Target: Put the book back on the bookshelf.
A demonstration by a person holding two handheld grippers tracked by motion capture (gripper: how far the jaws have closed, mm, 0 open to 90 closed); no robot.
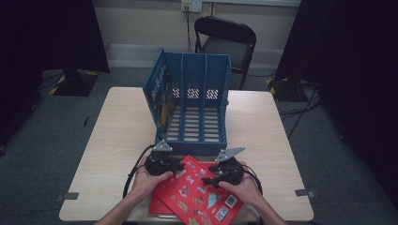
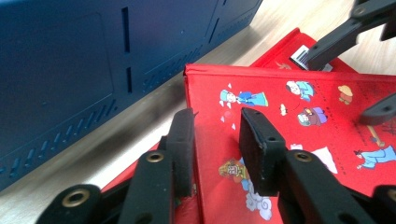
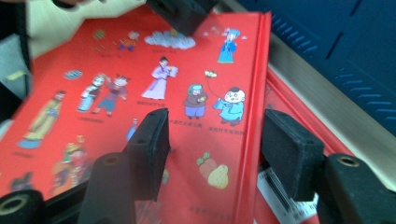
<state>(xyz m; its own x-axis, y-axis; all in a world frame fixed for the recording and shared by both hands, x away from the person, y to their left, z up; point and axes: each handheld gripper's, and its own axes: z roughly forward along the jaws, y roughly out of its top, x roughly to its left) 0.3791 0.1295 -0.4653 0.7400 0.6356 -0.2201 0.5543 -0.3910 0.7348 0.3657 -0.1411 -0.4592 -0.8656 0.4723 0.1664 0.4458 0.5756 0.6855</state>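
The left gripper [image 1: 174,165] is held at the left edge of the top red book [image 1: 199,192]. In the left gripper view its jaws are spread, one on either side of that edge; contact cannot be confirmed. The book's cover is glossy red, printed with small cartoon figures in robes. A second red book [image 1: 158,204] is seen beneath it. The right gripper [image 1: 210,180] straddles the opposite edge, jaws likewise spread. The blue file rack [image 1: 192,101] stands just beyond both sets of fingers.
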